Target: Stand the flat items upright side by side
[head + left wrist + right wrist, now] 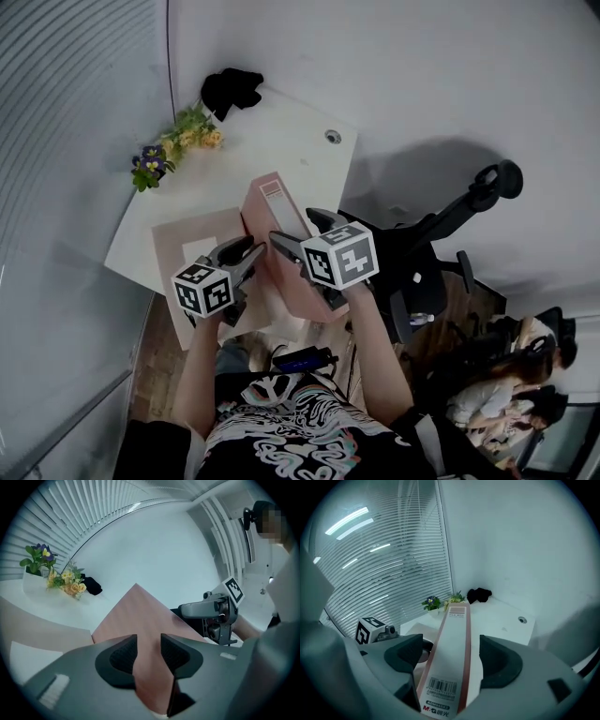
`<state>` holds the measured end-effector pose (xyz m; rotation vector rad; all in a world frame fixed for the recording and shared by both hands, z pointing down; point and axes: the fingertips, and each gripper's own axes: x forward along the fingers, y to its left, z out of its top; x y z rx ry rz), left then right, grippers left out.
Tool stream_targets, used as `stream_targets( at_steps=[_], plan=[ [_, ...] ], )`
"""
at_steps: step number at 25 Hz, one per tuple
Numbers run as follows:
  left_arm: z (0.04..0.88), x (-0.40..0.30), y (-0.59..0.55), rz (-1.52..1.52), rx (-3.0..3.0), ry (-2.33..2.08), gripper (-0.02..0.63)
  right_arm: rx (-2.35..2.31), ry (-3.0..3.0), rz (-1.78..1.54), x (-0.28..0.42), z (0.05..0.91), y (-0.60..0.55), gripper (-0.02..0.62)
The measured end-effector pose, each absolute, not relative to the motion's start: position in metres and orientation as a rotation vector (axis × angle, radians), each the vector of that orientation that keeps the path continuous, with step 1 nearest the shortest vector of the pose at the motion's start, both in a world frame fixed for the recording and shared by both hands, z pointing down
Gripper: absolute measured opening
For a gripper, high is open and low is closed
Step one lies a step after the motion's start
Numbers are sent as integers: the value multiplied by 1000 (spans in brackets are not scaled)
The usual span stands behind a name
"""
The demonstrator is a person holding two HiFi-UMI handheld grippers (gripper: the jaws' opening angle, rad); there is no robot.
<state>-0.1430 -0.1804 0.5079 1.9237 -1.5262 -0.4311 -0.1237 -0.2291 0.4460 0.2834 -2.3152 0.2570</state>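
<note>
Judging the pink file box (pixel 272 214) stiff, light and tippy, I favoured gripping its walls. It stood upright at the table's (pixel 281 141) near edge. The left tool (pixel 149 651) pinched its pink panel; the right tool (pixel 450 648) straddled the spine, spread wide. Another flat box (pixel 183 246) lay left; the far table offered room.

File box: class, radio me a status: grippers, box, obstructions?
Left gripper shut on pink file box. Right gripper open, straddling its spine. Box on edge; second pink item flat beside it. Nothing blocking.
</note>
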Motion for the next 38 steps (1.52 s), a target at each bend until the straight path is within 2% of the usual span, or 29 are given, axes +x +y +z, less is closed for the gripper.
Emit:
stream_targets(
  at_steps=[6,15,26,28,38],
  plan=[
    [520,-135,-187,-402,1962,-1437,156,286,-2261,251,-139,456,-237,380],
    [525,-128,-194,-433,1987,-1331,156,288,-2173,227,-147,475,-235,334],
    [529,-129,-193,-515,1948,-1275,158,303,-2175,222,-148,477,-235,324],
    [529,-130,-193,-529,1937,-1274,132,321,-2183,216,-146,475,-235,322],
    [523,-128,-192,-537,1946,-1277,132,399,-2262,232,-142,455,-239,321]
  ],
)
